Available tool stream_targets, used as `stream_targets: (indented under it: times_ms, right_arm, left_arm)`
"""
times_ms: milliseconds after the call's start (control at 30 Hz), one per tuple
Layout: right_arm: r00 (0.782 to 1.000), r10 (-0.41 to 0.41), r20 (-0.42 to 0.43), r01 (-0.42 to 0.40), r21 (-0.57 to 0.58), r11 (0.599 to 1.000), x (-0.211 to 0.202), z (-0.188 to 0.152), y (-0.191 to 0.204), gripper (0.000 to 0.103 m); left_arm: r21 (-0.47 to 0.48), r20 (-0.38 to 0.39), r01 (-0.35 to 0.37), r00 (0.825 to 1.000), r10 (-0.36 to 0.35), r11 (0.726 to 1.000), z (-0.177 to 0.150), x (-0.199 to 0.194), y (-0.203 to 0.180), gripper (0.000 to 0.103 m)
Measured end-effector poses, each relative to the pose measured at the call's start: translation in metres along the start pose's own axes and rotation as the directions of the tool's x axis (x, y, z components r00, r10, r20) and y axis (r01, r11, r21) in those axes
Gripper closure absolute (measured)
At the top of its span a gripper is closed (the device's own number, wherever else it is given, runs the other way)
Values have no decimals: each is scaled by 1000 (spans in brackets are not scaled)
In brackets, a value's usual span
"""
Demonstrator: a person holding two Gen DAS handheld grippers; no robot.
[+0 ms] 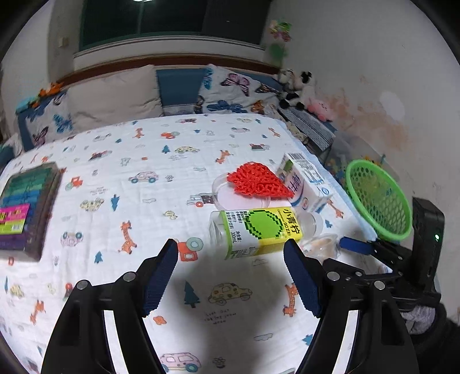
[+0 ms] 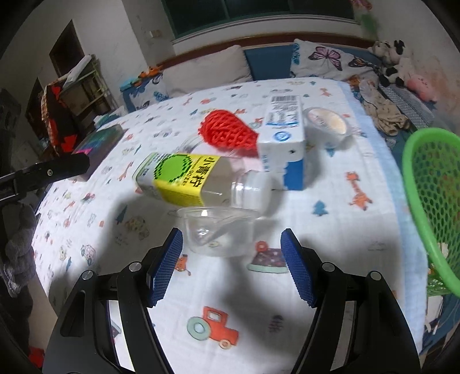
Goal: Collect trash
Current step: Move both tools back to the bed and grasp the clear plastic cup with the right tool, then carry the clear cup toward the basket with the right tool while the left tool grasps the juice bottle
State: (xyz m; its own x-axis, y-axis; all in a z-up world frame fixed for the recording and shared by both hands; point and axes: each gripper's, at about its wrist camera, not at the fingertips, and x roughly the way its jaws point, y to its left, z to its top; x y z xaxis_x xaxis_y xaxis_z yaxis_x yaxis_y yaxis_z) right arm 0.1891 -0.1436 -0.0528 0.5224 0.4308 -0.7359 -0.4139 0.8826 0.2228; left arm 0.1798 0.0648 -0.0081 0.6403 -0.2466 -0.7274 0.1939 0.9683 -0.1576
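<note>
The right tool (image 2: 231,259) is held wide open just short of the clear plastic cup (image 2: 220,230), apparently to straddle it. The left tool (image 1: 230,276), likewise spread and empty, is aimed at the toppled bottle (image 1: 256,230) on the bed (image 1: 115,178). The green basket (image 2: 431,201) waits at the bed's right edge, presumably for the trash.

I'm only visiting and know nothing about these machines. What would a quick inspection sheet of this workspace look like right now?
Surface: bed sheet, white with cartoon cars and giraffes.
Job's things: bottle with yellow-green label, lying on its side; milk carton lying behind it; clear plastic cup just ahead of the right gripper; red mesh piece; lidded tub; green basket at the right edge of the bed.
Clutter: dark box of coloured strips on the left of the bed.
Grippers: left gripper open, empty; right gripper open, empty.
Cables: nothing seen.
Surroundings: pillows, plush toys, dark window.
</note>
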Motion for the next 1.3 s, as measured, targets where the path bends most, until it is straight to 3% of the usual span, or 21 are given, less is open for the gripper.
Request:
stream_targets:
  times_ms: [300, 433, 567, 833, 1100, 1300]
  right_arm:
    - [999, 26, -28, -24, 61, 998, 20, 4, -4, 36]
    - [998, 53, -31, -50, 77, 996, 22, 5, -6, 45]
    - [999, 44, -22, -42, 68, 997, 16, 4, -4, 45]
    - [1000, 26, 12, -27, 89, 996, -21, -7, -15, 45]
    - [999, -24, 42, 18, 154, 988, -65, -14, -41, 45]
    - [995, -62, 84, 39, 251, 967, -91, -16, -70, 45]
  left_arm:
    - [158, -57, 30, 998, -22, 987, 6, 22, -4, 30]
    - [255, -77, 47, 997, -28, 966, 11, 30, -10, 30]
    - [347, -98, 56, 995, -23, 936, 16, 41, -18, 30]
    - [560, -175, 161, 982, -74, 813, 21, 64, -54, 30]
    - [661, -281, 267, 955, -99, 701, 36, 97, -74, 30]
    - [696, -344, 324, 934, -99, 641, 37, 114, -80, 30]
